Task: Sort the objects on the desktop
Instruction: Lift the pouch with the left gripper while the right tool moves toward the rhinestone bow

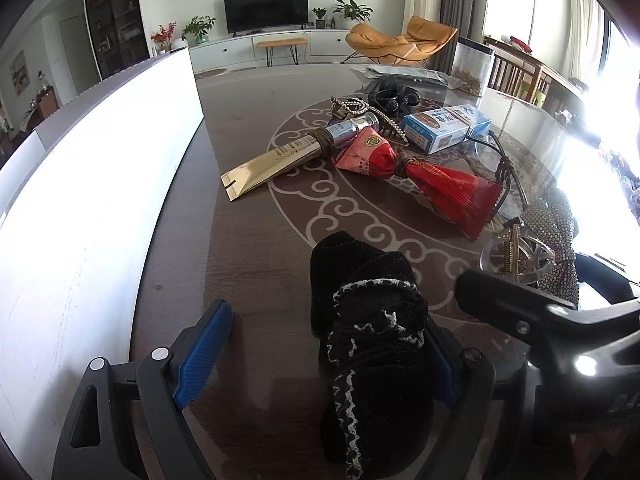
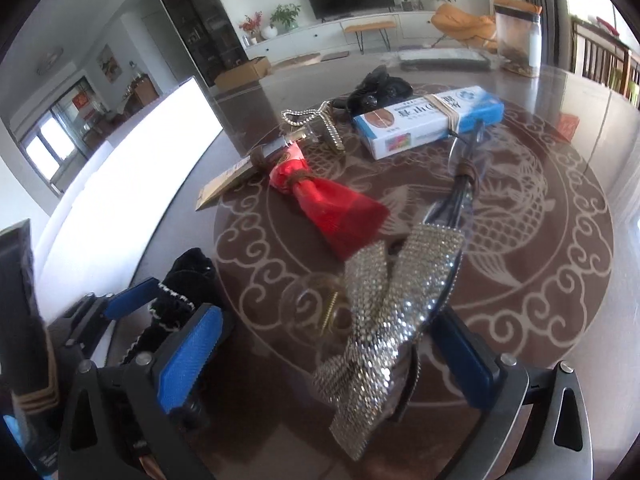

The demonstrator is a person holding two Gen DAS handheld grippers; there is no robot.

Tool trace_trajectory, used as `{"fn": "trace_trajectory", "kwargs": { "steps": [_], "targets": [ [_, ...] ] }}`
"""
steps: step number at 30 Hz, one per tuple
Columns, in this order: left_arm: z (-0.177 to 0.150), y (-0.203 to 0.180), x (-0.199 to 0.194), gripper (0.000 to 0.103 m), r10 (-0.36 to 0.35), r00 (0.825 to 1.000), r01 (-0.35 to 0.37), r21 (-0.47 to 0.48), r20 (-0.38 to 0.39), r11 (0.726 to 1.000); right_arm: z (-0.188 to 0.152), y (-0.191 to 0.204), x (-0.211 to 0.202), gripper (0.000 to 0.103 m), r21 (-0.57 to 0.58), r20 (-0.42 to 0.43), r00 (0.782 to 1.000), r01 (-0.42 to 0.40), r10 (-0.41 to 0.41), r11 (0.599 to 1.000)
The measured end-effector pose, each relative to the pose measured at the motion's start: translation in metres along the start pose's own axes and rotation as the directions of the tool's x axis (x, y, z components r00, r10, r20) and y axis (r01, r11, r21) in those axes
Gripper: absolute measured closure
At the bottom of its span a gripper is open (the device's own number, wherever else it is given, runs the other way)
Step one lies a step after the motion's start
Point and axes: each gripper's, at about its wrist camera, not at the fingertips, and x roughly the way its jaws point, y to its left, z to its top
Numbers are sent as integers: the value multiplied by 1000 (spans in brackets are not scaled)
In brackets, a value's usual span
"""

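Note:
A black fabric hair accessory with white zigzag stitching [image 1: 372, 344] lies on the table between the fingers of my open left gripper [image 1: 320, 356], nearer the right finger; it also shows in the right wrist view [image 2: 180, 300]. A rhinestone bow hair clip [image 2: 384, 312] with a clear claw lies between the fingers of my open right gripper [image 2: 332, 364]; it also shows in the left wrist view [image 1: 552, 240]. Farther off lie a red snack packet [image 1: 420, 176], a gold tube [image 1: 288, 152], a blue and white box [image 1: 444, 124] and eyeglasses [image 2: 464, 176].
A white box wall [image 1: 100, 184] runs along the left of the brown patterned table [image 1: 248, 272]. A pearl hair claw [image 2: 320, 124], black hair ties [image 2: 380, 88], a flat packet [image 2: 440, 58] and a clear container [image 2: 518, 36] sit toward the far side.

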Motion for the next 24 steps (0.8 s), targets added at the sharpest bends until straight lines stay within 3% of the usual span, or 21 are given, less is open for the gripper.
{"fn": "trace_trajectory", "kwargs": {
  "steps": [1, 2, 3, 6, 10, 16, 20, 22, 24],
  "targets": [
    [0, 0, 0, 17, 0, 1000, 0, 0, 0, 1000, 1, 2, 2, 6, -18, 3, 1000, 31, -31, 999],
    [0, 0, 0, 17, 0, 1000, 0, 0, 0, 1000, 2, 3, 3, 25, -35, 11, 998, 65, -65, 997],
    [0, 0, 0, 17, -1, 1000, 1, 0, 0, 1000, 2, 2, 1, 35, -52, 18, 996, 87, -86, 995],
    [0, 0, 0, 14, -3, 1000, 3, 5, -2, 1000, -7, -10, -10, 41, -66, 27, 997, 72, -71, 995],
    [1, -1, 1, 13, -7, 1000, 7, 7, -6, 1000, -33, -31, -35, 41, -105, 34, 998, 62, -59, 993],
    [1, 0, 1, 12, -8, 1000, 8, 7, -5, 1000, -60, -53, -57, 38, -153, 39, 991, 134, -130, 979],
    [1, 0, 1, 11, -4, 1000, 4, 7, -7, 1000, -64, -48, -55, 21, -200, 46, 985, 174, -168, 964],
    [1, 0, 4, 1, -6, 1000, 6, 3, -21, 1000, -64, -47, -53, 12, -204, 46, 980, 199, -194, 959],
    [2, -1, 6, 0, -6, 1000, 7, 8, -31, 1000, -63, -51, -52, 7, -184, 36, 979, 203, -200, 962]
  ]
}}
